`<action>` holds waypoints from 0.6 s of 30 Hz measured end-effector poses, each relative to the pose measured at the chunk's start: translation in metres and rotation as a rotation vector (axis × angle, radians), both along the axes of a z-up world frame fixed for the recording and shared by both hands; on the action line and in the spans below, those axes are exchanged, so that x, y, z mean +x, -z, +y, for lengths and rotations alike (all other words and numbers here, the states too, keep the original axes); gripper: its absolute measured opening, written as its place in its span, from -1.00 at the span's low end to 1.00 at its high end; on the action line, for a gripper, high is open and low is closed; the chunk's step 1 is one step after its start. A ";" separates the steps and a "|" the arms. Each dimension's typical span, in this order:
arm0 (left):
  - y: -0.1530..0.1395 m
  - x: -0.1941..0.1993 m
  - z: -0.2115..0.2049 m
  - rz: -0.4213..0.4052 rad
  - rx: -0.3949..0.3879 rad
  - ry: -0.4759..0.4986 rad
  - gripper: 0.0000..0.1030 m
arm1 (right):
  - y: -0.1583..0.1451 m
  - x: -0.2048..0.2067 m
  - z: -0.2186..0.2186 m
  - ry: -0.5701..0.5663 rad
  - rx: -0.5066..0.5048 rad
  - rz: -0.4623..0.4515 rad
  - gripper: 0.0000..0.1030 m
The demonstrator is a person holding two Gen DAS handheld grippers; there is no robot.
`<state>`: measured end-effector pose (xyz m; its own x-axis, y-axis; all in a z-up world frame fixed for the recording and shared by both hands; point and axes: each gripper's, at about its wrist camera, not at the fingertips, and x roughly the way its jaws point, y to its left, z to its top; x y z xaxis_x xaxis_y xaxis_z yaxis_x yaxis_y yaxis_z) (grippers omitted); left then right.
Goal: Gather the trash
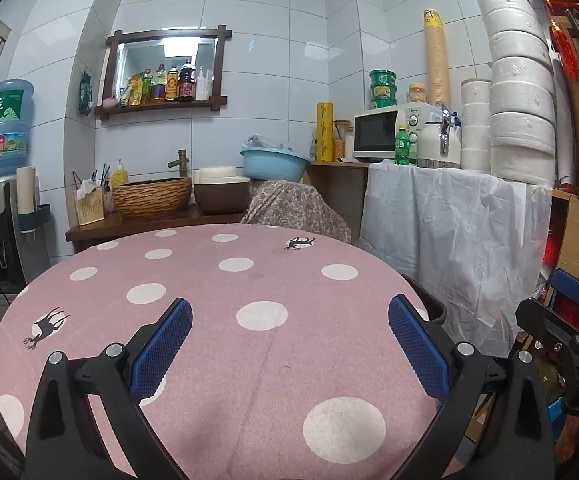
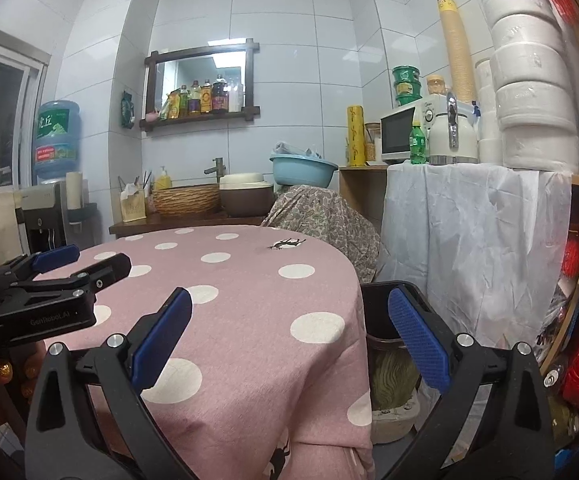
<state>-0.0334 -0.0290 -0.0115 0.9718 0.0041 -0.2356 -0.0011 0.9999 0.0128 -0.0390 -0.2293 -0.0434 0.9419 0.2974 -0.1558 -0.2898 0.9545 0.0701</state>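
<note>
A round counter is covered by a matt pink woven cloth with white polka dots (image 1: 217, 300), slightly creased and soft-looking. The grippers' fingers (image 1: 161, 344) carry blue rubbery pads with a fine diamond texture, set in smooth black plastic frames with shiny metal bolts. Behind, glossy pale ceramic wall tiles (image 1: 273, 64) reflect light. A rough woven wicker basket (image 1: 151, 196) sits on a dark wooden shelf (image 1: 101, 228). A smooth light-blue plastic basin (image 1: 273, 164) rests on patterned paisley fabric (image 1: 293, 212). A thin, wrinkled white sheet (image 1: 449, 232) drapes a stand. A glossy white kettle (image 1: 437, 144) has a chrome handle.
</note>
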 end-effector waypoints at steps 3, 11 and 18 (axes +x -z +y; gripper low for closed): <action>0.000 -0.003 -0.003 -0.005 0.004 0.014 0.90 | -0.001 -0.003 -0.001 0.007 -0.002 -0.008 0.89; -0.003 -0.006 0.001 -0.017 -0.004 0.013 0.90 | -0.007 -0.003 -0.008 0.012 0.007 -0.014 0.89; -0.003 -0.007 0.004 -0.008 -0.009 0.013 0.90 | -0.008 -0.003 -0.008 0.011 0.006 -0.010 0.89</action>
<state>-0.0404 -0.0253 -0.0085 0.9736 -0.0107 -0.2282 0.0120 0.9999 0.0042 -0.0420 -0.2376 -0.0358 0.9465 0.2883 -0.1450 -0.2803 0.9571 0.0729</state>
